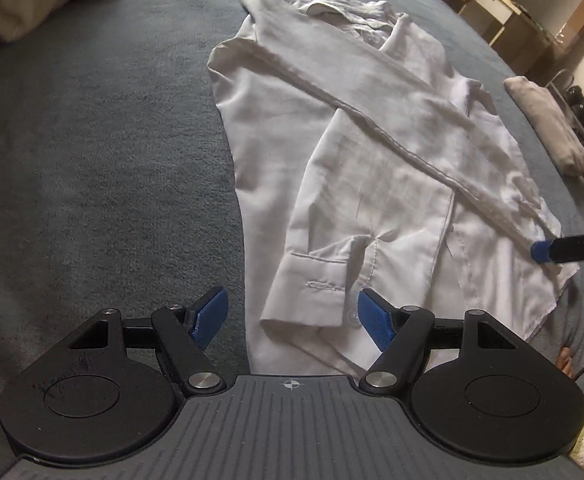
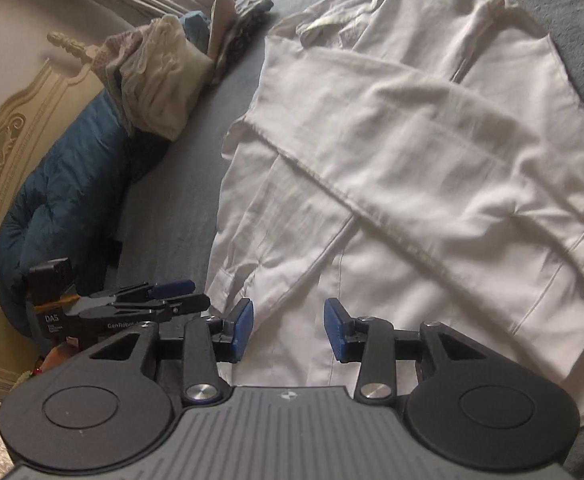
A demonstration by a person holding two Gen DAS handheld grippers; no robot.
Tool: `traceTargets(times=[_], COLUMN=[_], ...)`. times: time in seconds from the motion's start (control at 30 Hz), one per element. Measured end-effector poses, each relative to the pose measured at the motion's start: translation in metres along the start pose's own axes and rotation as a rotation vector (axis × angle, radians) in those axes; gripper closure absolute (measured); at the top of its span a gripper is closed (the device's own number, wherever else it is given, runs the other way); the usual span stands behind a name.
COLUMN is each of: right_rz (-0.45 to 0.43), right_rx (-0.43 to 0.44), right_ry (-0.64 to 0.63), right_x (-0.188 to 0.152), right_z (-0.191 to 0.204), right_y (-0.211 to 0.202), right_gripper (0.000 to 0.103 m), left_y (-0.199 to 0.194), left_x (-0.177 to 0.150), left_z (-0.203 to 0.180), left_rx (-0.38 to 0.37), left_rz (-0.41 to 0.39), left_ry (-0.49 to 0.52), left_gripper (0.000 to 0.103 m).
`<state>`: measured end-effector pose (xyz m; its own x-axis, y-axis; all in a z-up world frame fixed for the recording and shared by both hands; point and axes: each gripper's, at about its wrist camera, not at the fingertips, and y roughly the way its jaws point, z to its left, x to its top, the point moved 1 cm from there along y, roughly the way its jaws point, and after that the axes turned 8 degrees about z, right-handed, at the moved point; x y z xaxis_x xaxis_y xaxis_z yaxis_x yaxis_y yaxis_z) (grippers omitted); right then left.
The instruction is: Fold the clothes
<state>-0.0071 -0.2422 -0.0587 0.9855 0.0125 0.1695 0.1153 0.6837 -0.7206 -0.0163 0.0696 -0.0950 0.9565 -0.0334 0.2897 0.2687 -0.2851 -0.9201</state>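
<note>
White dress shirt (image 1: 371, 152) lies flat on grey-blue bedspread (image 1: 92, 140), both sleeves folded across body, collar at far end. L gripper (image 1: 292, 316) above sleeve cuff (image 1: 311, 296), fingers apart, nothing gripped. R gripper (image 2: 288, 330) over shirt hem, fingers apart, empty. Pile of clothes (image 2: 160, 80) near headboard (image 2: 0, 152).

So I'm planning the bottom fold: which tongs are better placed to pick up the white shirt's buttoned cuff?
Left, probably. The left tongs stand open with the cuff just ahead between their pads. The right tongs hover open over plain shirt fabric.
</note>
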Motion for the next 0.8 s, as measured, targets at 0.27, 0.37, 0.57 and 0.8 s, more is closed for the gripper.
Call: traceTargets(times=[0.27, 0.37, 0.57, 0.8], right_rz=[0.083, 0.069, 0.055, 0.059], right_rx=[0.027, 0.027, 0.028, 0.031], right_ry=[0.06, 0.075, 0.108, 0.135], right_x=[-0.018, -0.017, -0.016, -0.018], right_z=[0.007, 0.007, 0.002, -0.003], right_y=[0.034, 0.031, 0.028, 0.029], right_gripper=[0.061, 0.061, 0.061, 0.061], left_y=[0.004, 0.013, 0.024, 0.028], left_x=[-0.001, 0.006, 0.02, 0.016], left_z=[0.028, 0.045, 0.066, 0.073], left_rx=[-0.13, -0.232, -0.362, -0.452], left_rz=[-0.026, -0.025, -0.037, -0.023], left_ry=[-0.117, -0.206, -0.313, -0.338], left_gripper=[0.031, 0.031, 0.03, 0.03])
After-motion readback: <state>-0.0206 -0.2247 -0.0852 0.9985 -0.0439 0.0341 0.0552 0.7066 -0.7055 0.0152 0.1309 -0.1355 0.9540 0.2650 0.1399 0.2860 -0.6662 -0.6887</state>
